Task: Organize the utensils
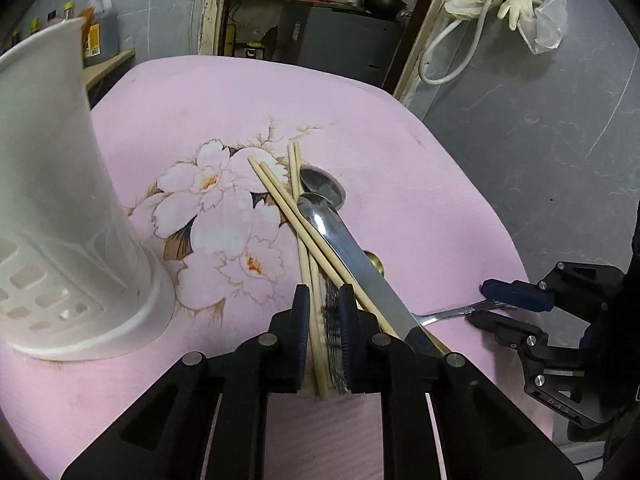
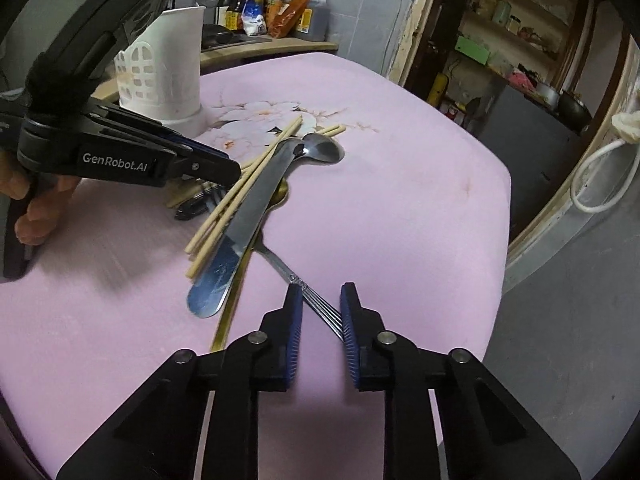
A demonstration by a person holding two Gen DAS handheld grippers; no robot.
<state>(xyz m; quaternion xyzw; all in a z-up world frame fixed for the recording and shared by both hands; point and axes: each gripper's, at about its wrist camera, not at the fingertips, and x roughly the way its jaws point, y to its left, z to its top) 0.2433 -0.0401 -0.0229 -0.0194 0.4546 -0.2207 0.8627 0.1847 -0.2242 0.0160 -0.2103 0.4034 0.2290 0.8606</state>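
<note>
The utensils lie in a crossed heap on the pink flowered cloth (image 1: 420,184) that covers the bench: pale wooden chopsticks (image 1: 280,196), a broad steel knife (image 1: 360,264) laid over them, a spoon (image 1: 322,186) whose bowl peeks out at the far end, and something brass-coloured (image 2: 230,312) hidden mostly beneath the knife. A ridged silver handle (image 2: 320,308), a fork or second spoon, I cannot tell which, juts out of the pile toward the near edge.

The left claw (image 1: 325,336) is clenched on the near ends of two chopsticks, its blue pads narrowed around them with the sticks running up between the fingers. Taking them at the ends looks sensible: that is where they poke clear of the knife resting on their middles. The right claw (image 2: 320,336) straddles the ridged handle; the handle's end meets the right-hand pad, but a gap shows at the other pad, so I cannot tell whether it is truly gripped. Seen from the left wrist, the right claw's fingers pinch closely about that handle.

The white slotted utensil holder (image 1: 60,200) stands upright at the left of the cloth, well apart from the heap, evidently where everything is meant to go. Nothing has yet left the pile, so sorting looks to be at its start. The risk I judge is that pulling the chopsticks drags the knife along.

Bottles (image 2: 272,4) crowd a shelf behind.
</note>
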